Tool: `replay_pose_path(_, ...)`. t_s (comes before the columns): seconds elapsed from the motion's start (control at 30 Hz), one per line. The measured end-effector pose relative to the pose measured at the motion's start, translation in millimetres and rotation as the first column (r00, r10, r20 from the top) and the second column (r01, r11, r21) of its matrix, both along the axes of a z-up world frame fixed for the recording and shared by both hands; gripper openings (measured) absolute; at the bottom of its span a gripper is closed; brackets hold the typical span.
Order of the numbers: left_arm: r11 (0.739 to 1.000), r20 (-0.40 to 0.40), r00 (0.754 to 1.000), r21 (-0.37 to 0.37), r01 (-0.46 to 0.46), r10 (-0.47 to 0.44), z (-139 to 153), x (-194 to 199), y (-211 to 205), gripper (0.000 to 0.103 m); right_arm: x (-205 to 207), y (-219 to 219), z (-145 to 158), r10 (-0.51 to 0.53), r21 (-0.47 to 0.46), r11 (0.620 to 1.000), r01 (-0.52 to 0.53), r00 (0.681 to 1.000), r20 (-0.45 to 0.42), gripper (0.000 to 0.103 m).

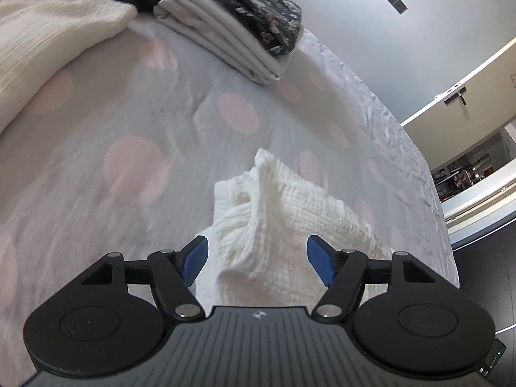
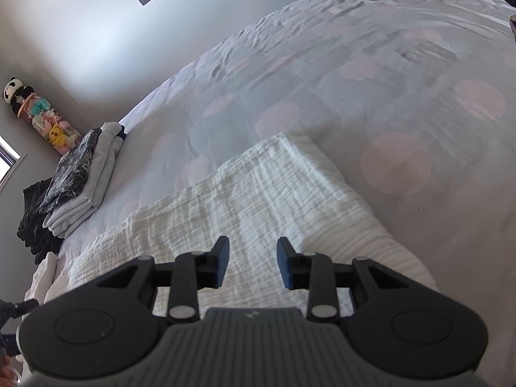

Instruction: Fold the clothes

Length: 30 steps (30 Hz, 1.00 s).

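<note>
Left wrist view: no readable writing, only a small round emblem (image 1: 258, 314) on my gripper's body. My left gripper (image 1: 258, 259) is spread wide, pads clear of the bunched white crinkled garment (image 1: 283, 213) rising between them on the dotted bedspread (image 1: 135, 122). My right gripper (image 2: 253, 262) hovers part-open over the same garment's flat stretch, gripping nothing. Folded stack (image 1: 232, 32) lies well beyond.

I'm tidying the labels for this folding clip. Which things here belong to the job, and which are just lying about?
Part of the job:
- white crinkled garment, spread on the bed
- stack of folded clothes
- left gripper, open over a bunched end of the garment
- right gripper, open above the garment

Just lying about:
- spotted bedspread
- plush toys in the corner
</note>
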<state>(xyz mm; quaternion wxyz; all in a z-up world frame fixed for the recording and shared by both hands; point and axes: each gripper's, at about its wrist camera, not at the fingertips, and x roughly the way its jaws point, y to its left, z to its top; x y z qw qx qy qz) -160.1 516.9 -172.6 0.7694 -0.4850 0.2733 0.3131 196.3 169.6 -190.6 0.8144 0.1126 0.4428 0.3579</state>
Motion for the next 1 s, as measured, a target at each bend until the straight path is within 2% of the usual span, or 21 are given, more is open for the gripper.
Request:
replay_pose_path(0.1,0.999,-0.018,1.0,-0.046,-0.009,0.008,-9.7,-5.0,-9.3,0.08,-1.9,-3.8,4.2,-0.015,0.001,1.0,0.015,1.0,0.015,0.036)
replay_pose_path(0.17,0.999,-0.046,0.999,-0.052,0.001,-0.003,-14.2,-3.1,-13.2,0.075,-2.3,-7.2,6.7,-0.039,-0.012,0.999,0.039,0.999,0.023,0.036)
replay_pose_path(0.23,0.999,-0.056,0.998,-0.05,0.018,-0.021,-16.7,0.0,-15.6,0.061,-1.7,-12.2,9.0,-0.083,-0.04,0.996,0.085,0.996,0.031,0.043)
replay_pose_path(0.3,0.998,-0.052,0.998,-0.052,0.038,-0.041,-18.8,3.2,-17.3,0.029,0.2,-18.1,9.9,-0.138,-0.069,0.988,0.14,0.99,0.033,0.05)
replay_pose_path(0.33,0.998,-0.053,0.998,-0.045,0.042,-0.044,-19.0,3.7,-19.1,0.023,2.7,-21.6,8.9,-0.166,-0.082,0.983,0.167,0.986,0.022,0.05)
replay_pose_path(0.37,0.998,-0.066,0.997,-0.034,0.049,-0.051,-18.5,5.0,-20.3,0.011,5.5,-24.9,7.6,-0.189,-0.091,0.978,0.189,0.982,0.007,0.051)
replay_pose_path(0.4,0.998,-0.081,0.995,-0.018,0.052,-0.054,-17.3,5.7,-21.7,0.007,8.3,-27.5,6.2,-0.212,-0.103,0.972,0.21,0.977,-0.008,0.052)
replay_pose_path(0.6,0.997,-0.144,0.989,0.062,0.044,-0.035,-3.3,-3.5,-34.4,0.005,19.4,-33.0,-4.9,-0.262,-0.147,0.957,0.249,0.962,-0.073,0.054)
replay_pose_path(0.73,0.999,-0.201,0.979,0.024,0.047,-0.042,-9.3,-10.9,-35.8,0.005,20.5,-32.3,-7.2,-0.264,-0.17,0.954,0.248,0.961,-0.081,0.049)
replay_pose_path(0.77,0.999,-0.217,0.975,0.004,0.053,-0.051,-13.3,-10.2,-35.2,0.005,20.4,-32.1,-7.0,-0.264,-0.175,0.953,0.247,0.961,-0.079,0.046)
replay_pose_path(0.8,0.998,-0.232,0.971,-0.015,0.059,-0.061,-17.5,-9.4,-34.6,0.005,20.3,-31.9,-6.8,-0.264,-0.18,0.952,0.247,0.961,-0.078,0.036)
replay_pose_path(0.83,0.998,-0.234,0.97,-0.021,0.058,-0.061,-19.4,-9.1,-34.2,0.005,20.3,-31.7,-6.7,-0.263,-0.186,0.951,0.246,0.962,-0.076,0.02)
replay_pose_path(0.9,0.998,-0.234,0.971,-0.019,0.053,-0.056,-20.4,-8.8,-33.4,0.008,20.1,-31.3,-6.3,-0.263,-0.196,0.95,0.245,0.962,-0.072,0.001)
replay_pose_path(0.97,0.999,-0.225,0.973,0.002,0.041,-0.039,-16.6,-11.1,-33.1,0.01,19.9,-30.9,-6.0,-0.262,-0.207,0.948,0.243,0.963,-0.068,0.001)
replay_pose_path(1.0,0.999,-0.214,0.976,0.012,0.032,-0.028,-14.0,-13.2,-33.0,0.018,19.9,-30.7,-5.8,-0.262,-0.212,0.947,0.242,0.963,-0.066,0.001)
